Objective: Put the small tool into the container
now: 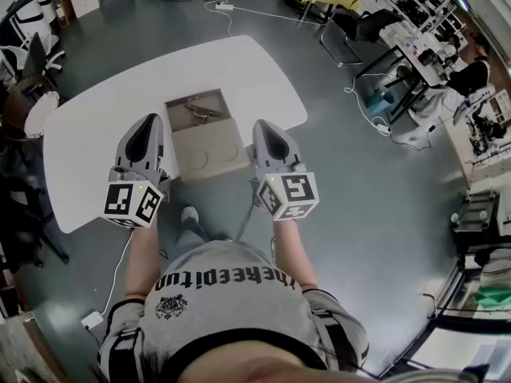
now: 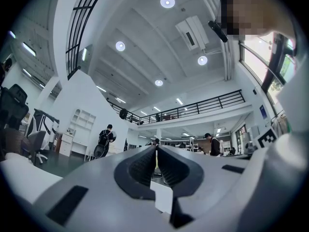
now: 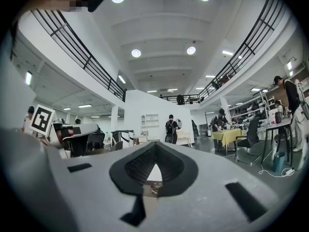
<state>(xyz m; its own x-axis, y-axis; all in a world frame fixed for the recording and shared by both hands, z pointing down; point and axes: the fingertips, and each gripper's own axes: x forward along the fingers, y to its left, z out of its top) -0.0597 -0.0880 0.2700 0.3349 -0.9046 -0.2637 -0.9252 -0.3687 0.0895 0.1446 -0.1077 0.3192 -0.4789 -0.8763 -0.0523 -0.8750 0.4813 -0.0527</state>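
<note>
A tan box (image 1: 180, 108) lies open in the middle of the white table (image 1: 96, 134), its flap (image 1: 209, 155) folded toward me. A small metal tool (image 1: 203, 114) lies inside the box. My left gripper (image 1: 149, 123) hangs over the table's near edge, left of the flap, and my right gripper (image 1: 263, 127) is just right of the flap. Both point away from me and tilt upward. In the left gripper view the left gripper (image 2: 156, 149) is shut with nothing in it. The right gripper (image 3: 154, 145) in its own view is also shut and empty. Neither gripper view shows the table.
Dark office chairs (image 1: 20, 54) and a round white seat (image 1: 41, 114) stand at the table's left end. A cable (image 1: 120, 270) runs down to a plug block on the grey floor. Desks, a chair (image 1: 363, 26) and a person stand far right.
</note>
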